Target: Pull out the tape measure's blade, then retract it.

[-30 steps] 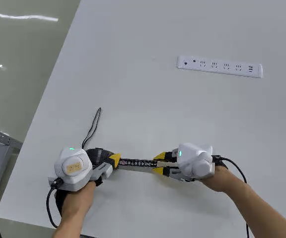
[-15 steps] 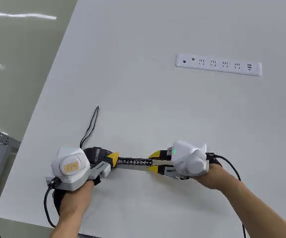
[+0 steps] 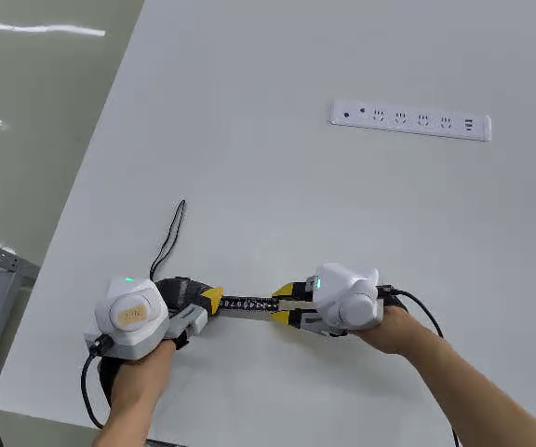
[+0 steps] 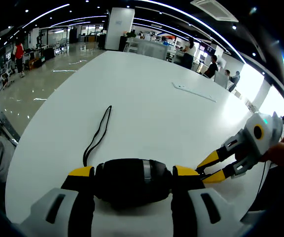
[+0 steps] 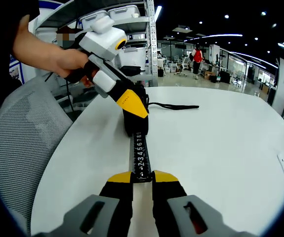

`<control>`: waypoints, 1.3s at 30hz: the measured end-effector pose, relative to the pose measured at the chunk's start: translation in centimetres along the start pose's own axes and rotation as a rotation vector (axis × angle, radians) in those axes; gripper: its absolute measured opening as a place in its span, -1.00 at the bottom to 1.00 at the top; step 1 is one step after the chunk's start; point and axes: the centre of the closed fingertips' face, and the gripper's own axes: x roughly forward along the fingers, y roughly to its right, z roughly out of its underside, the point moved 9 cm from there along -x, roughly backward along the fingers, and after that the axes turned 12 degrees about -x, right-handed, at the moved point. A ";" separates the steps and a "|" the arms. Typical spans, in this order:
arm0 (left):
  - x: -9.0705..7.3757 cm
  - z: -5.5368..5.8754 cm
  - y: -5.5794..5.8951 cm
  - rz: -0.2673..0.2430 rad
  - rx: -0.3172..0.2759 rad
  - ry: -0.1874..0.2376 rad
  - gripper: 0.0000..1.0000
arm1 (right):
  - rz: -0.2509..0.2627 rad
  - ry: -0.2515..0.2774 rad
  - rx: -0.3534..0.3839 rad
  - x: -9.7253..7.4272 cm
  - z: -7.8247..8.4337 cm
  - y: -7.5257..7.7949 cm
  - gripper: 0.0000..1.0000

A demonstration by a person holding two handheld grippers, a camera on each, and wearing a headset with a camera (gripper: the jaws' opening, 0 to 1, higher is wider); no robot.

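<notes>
the tape measure (image 3: 179, 290) is parked near the front-left edge of the white table (image 3: 277, 186). its black case (image 4: 132, 183) is clamped between the yellow-tipped jaws of the left gripper (image 4: 133, 172), one jaw pressed on each side, so those tongs are closed down to the width of the case and nothing looser.

a short stretch of blade (image 5: 139, 148) is pulled out of the case and runs straight across to the right gripper (image 5: 142, 176). the printed numbers on it can be read in the right gripper view. the right tongs are set narrow, pinched onto the free end of the blade with the yellow tips nearly meeting around it. whether the blade is resting on the table or held just above it can't be told.

in the head view the two grippers are pointed at each other, tip to tip, with just that bit of blade between them.

a thin black wrist strap (image 3: 170, 237) is looped out from the case and laid on the table, trailing away toward the far side. a white power strip (image 3: 409, 122) is lying flat further back on the right, well apart from all of it.
</notes>
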 end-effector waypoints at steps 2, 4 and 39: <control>0.0 0.0 -0.1 0.000 -0.001 -0.002 0.20 | 0.000 0.002 0.001 0.2 0.0 0.0 -0.75; 0.0 -0.1 -0.1 0.001 -0.001 -0.003 0.21 | -0.001 0.003 0.001 0.3 -0.1 0.1 -0.75; 0.5 0.0 -0.8 0.001 -0.010 -0.006 0.21 | -0.025 0.026 0.009 2.7 -1.2 0.4 -0.75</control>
